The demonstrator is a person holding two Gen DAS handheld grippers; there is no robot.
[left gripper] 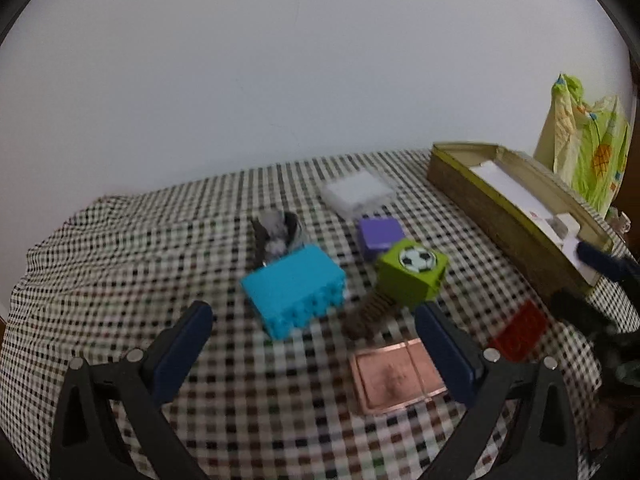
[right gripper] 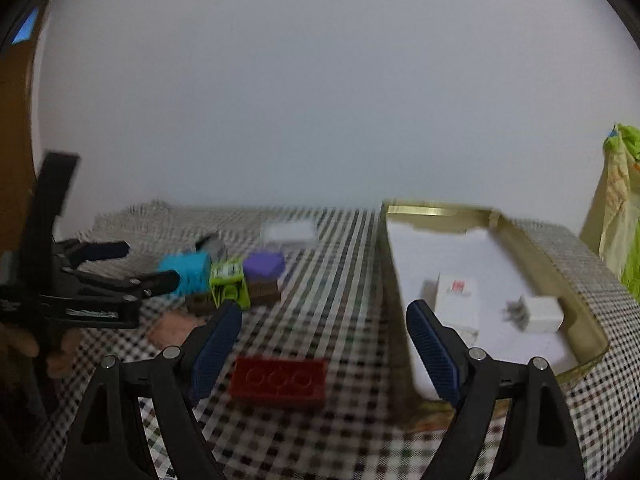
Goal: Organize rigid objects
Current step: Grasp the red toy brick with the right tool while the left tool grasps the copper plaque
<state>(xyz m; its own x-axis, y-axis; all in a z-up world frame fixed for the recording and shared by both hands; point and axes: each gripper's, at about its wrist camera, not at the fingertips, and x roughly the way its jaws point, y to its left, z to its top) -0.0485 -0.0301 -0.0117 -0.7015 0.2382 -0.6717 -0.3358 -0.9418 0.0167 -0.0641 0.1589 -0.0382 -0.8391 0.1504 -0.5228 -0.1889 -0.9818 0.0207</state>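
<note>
- Checkered cloth (left gripper: 120,280) strewn with toys: cyan block (left gripper: 294,290), green football cube (left gripper: 412,272), purple cube (left gripper: 380,234), red brick (right gripper: 278,380).
- Gold tray (right gripper: 580,320) at right, holding a white charger (right gripper: 540,314).
- Left gripper (left gripper: 314,340): spread wide, nothing held, near the cyan block.
- Right gripper (right gripper: 324,344): likewise apart, above the red brick.
</note>
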